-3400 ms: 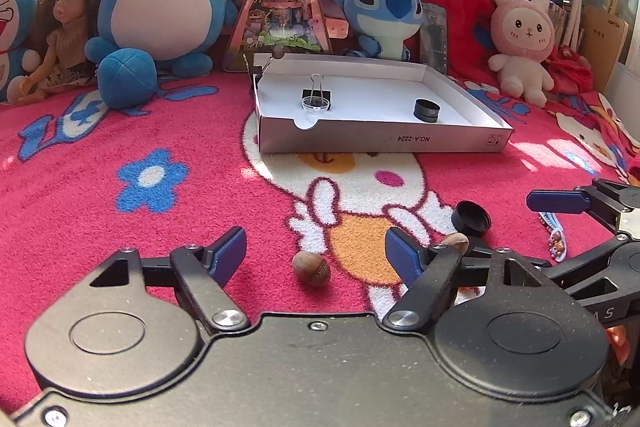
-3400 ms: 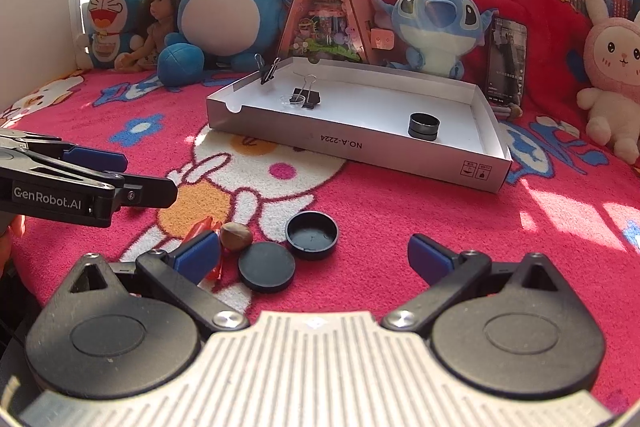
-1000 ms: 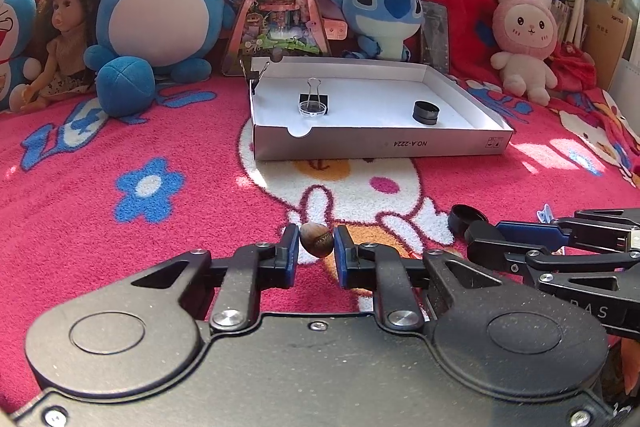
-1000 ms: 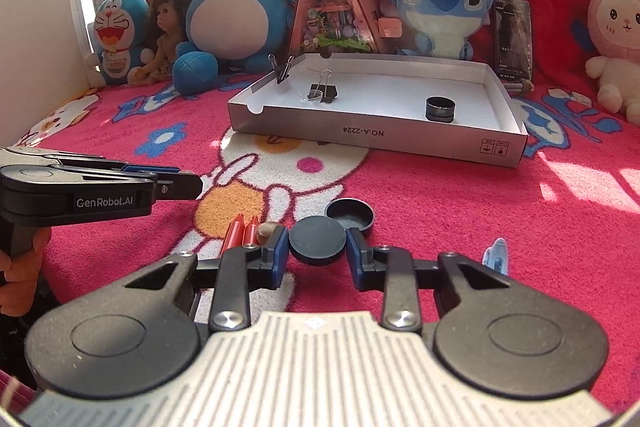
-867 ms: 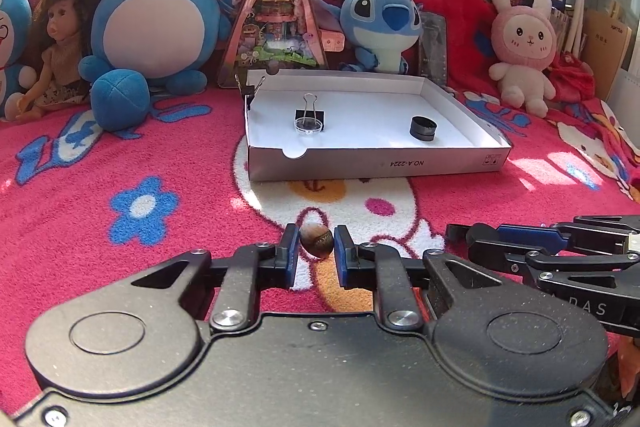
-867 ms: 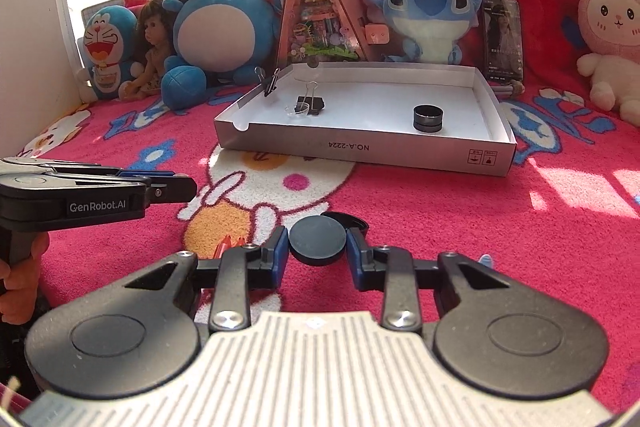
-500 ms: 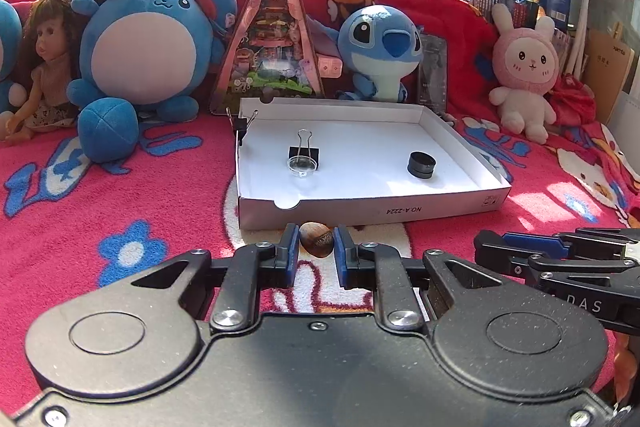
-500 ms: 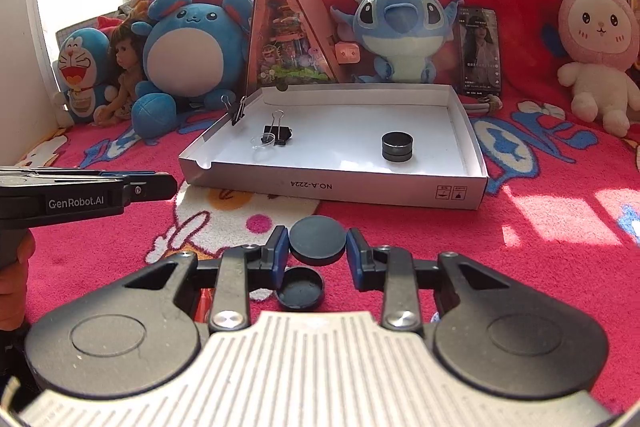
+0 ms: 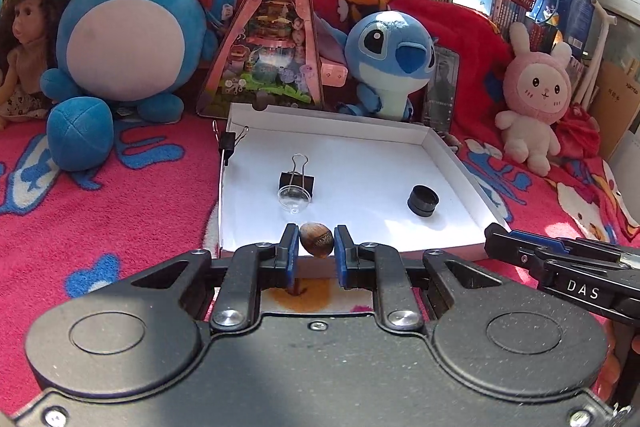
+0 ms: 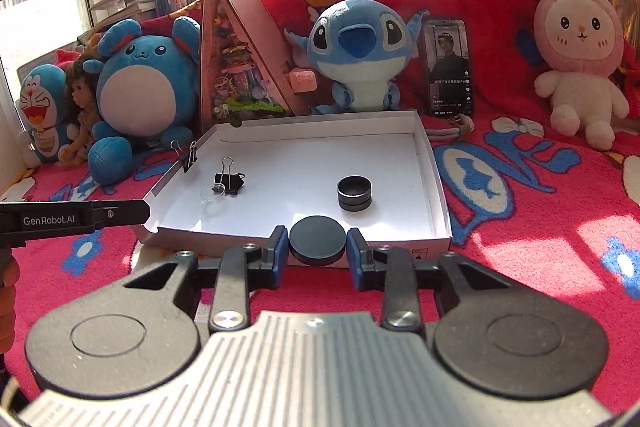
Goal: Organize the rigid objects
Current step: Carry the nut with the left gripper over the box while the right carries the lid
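My left gripper [image 9: 316,246] is clamped on a small brown nut [image 9: 316,234], and my right gripper [image 10: 317,242] is clamped on a flat black lid [image 10: 317,240] — both held at the lower middle of their frames, at the near wall of the white cardboard box [image 10: 438,187]. I judge the step in hand to be carrying both pieces over that wall and setting them down inside.

To do it well, I should clear the near wall before I lower, keep the nut level so that it does not roll out of my blue fingers [image 9: 289,254], and choose bare floor. In the left view the binder clip [image 9: 296,179] and a small clear dome [image 9: 294,197] lie just beyond the nut, so I should place it to one side of them. The black ring [image 10: 354,193] sits above and right of the lid in the right view; the lid should land short of it. Another clip [image 10: 187,155] is on the box's left wall, well clear.

A second ago both pieces were low over the pink blanket [image 9: 100,211], with the box well up the frame. Now the box fills the middle of both views and the second black cap on the blanket has dropped out of sight.
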